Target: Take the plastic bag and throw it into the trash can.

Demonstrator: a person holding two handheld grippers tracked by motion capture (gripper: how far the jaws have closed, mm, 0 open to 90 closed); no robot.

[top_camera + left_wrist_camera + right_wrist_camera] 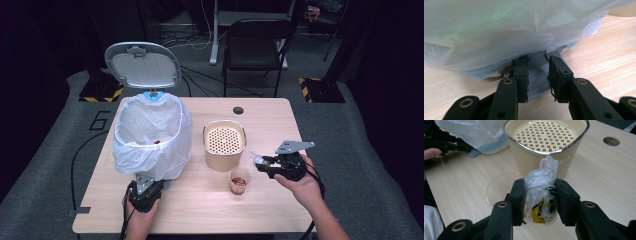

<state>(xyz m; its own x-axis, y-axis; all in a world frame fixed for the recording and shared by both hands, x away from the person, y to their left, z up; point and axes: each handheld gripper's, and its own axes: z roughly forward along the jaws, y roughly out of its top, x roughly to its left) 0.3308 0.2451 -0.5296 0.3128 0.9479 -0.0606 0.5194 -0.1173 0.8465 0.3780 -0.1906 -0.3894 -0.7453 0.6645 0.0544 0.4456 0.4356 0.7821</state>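
Midway, a crumpled wrapper was on its way to the lined bin.
Right of the bin [151, 131], the right gripper [260, 161] had its jaws clamped on the plastic wrapper [541, 195], lifted just above a small clear cup [239, 180]; next it likely needed carrying over the bin's mouth and releasing. At the bin's foot, the left gripper [537, 75] held its jaws together on the grey pedal [537, 81], lid [142, 65] up. A perforated beige pot [224, 144] stood between, probably needing clearance.

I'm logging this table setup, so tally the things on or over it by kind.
Lidded bin with white plastic liner: 1
Cream perforated container: 1
Clear plastic cup: 1
Crumpled clear plastic wrapper: 1
Black two-jaw grippers: 2
Total: 6
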